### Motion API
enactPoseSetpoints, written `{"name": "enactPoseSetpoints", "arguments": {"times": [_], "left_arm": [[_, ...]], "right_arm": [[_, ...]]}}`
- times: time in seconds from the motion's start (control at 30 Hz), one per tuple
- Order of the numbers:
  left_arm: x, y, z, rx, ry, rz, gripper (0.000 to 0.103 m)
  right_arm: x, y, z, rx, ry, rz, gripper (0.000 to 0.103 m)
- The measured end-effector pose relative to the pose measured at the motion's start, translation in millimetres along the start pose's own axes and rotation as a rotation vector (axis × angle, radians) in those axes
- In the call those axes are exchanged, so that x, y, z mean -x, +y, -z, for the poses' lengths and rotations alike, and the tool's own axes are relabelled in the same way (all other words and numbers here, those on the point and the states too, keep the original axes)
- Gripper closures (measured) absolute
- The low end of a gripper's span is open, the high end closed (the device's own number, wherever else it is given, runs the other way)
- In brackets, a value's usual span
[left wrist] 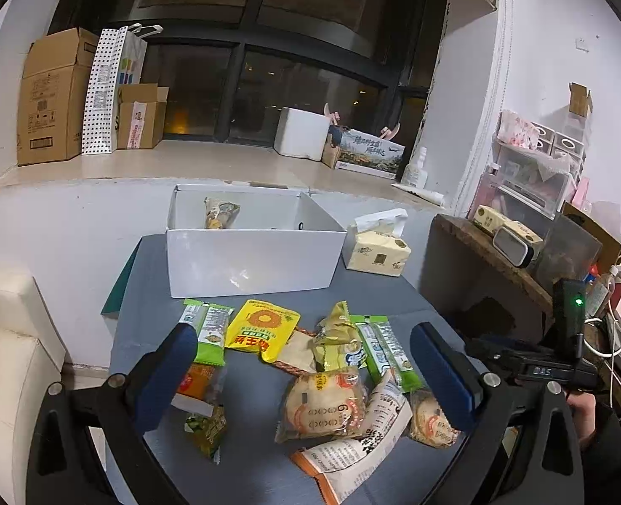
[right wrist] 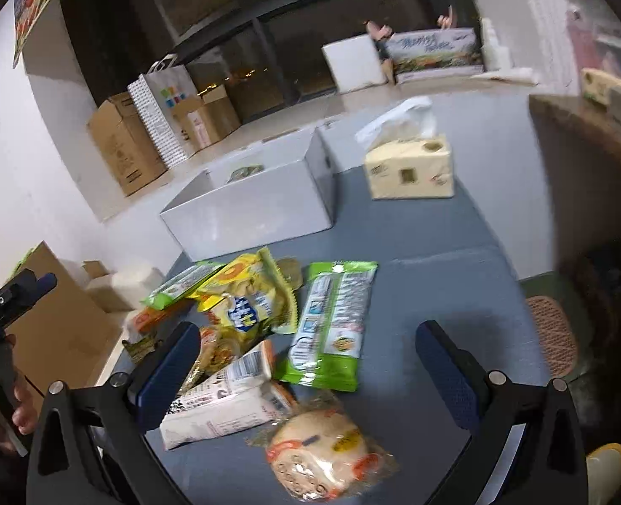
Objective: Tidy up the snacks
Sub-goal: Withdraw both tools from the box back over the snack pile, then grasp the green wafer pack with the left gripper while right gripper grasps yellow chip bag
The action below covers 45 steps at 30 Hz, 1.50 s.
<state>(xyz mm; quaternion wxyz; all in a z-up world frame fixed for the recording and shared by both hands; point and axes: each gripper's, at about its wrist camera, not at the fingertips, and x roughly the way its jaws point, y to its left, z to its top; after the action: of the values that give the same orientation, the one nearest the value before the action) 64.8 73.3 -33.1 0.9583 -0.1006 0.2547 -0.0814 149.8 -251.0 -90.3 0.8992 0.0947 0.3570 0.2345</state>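
Several snack packets lie in a loose pile on the grey-blue table (left wrist: 259, 463): a yellow sunflower packet (left wrist: 262, 328), green bars (left wrist: 386, 349), a round cake in clear wrap (left wrist: 323, 408), a white and orange packet (left wrist: 352, 454). An open white box (left wrist: 247, 261) stands behind them with one packet (left wrist: 219, 212) inside. My left gripper (left wrist: 306, 378) is open and empty above the pile. My right gripper (right wrist: 310, 374) is open and empty above the green bar (right wrist: 331, 328), the white packet (right wrist: 222, 400) and a round cake (right wrist: 323, 458). The white box (right wrist: 247, 210) also shows in the right wrist view.
A yellow tissue pack (left wrist: 377, 252) sits right of the box. A wooden side table (left wrist: 499, 261) with clutter stands to the right. A cream seat (left wrist: 7, 357) is to the left. Cardboard boxes (left wrist: 53, 97) stand on the window ledge.
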Motion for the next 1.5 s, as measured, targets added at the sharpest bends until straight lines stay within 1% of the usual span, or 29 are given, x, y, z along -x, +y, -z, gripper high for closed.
{"name": "enactPoseSetpoints", "arguments": {"times": [0.03, 0.13, 0.2, 0.3, 0.4, 0.53, 0.67, 0.7, 0.73, 0.77, 0.8, 0.83, 0.9, 1.0, 1.13, 1.23, 1.37, 1.43, 1.5], "left_arm": [[0, 1, 1, -0.002, 0.001, -0.002, 0.0], [1, 2, 3, -0.005, 0.0, -0.008, 0.0], [2, 4, 5, -0.005, 0.001, -0.009, 0.0], [2, 8, 9, -0.011, 0.007, -0.023, 0.0], [4, 15, 16, -0.017, 0.017, -0.047, 0.0], [4, 30, 25, -0.006, 0.033, -0.075, 0.0], [0, 48, 33, 0.033, 0.056, -0.086, 0.0], [-1, 52, 34, 0.041, 0.061, -0.084, 0.0], [-4, 55, 35, 0.047, 0.068, -0.083, 0.0], [-7, 57, 35, 0.049, 0.073, -0.087, 0.0], [-10, 59, 35, 0.048, 0.077, -0.092, 0.0], [-13, 59, 35, 0.045, 0.084, -0.098, 0.0], [-22, 60, 36, 0.037, 0.101, -0.106, 0.0], [-31, 61, 36, 0.028, 0.116, -0.102, 0.0], [-52, 63, 28, 0.01, 0.148, -0.103, 0.0], [-76, 67, 19, -0.011, 0.192, -0.109, 0.0], [-118, 75, 7, -0.035, 0.276, -0.141, 0.0], [-140, 81, 5, -0.033, 0.331, -0.153, 0.0], [-162, 86, 4, -0.037, 0.374, -0.166, 0.0]], "right_arm": [[-6, 2, -1, 0.002, 0.012, 0.007, 0.0], [-24, 12, -4, 0.017, 0.062, -0.01, 0.0], [-40, 25, -9, 0.055, 0.086, -0.029, 0.0], [-74, 48, -16, 0.118, 0.159, -0.049, 0.0], [-108, 60, -22, 0.135, 0.215, -0.059, 0.0], [-144, 70, -27, 0.16, 0.267, -0.034, 0.0], [-168, 66, -28, 0.155, 0.315, 0.03, 0.0], [-171, 64, -28, 0.142, 0.323, 0.03, 0.0], [-175, 61, -27, 0.123, 0.343, 0.011, 0.0], [-180, 57, -24, 0.102, 0.375, -0.005, 0.008], [-182, 54, -23, 0.093, 0.381, -0.005, 0.027], [-182, 53, -23, 0.093, 0.382, -0.005, 0.027], [-174, 51, -25, 0.096, 0.346, -0.032, 0.045], [-162, 48, -31, 0.095, 0.304, -0.023, 0.045], [-137, 44, -45, 0.088, 0.234, -0.058, 0.045], [-110, 43, -52, 0.093, 0.16, -0.073, 0.045], [-69, 45, -55, 0.114, 0.062, -0.07, 0.045], [-50, 48, -51, 0.117, 0.016, -0.082, 0.045], [-37, 53, -47, 0.131, -0.011, -0.08, 0.045]]}}
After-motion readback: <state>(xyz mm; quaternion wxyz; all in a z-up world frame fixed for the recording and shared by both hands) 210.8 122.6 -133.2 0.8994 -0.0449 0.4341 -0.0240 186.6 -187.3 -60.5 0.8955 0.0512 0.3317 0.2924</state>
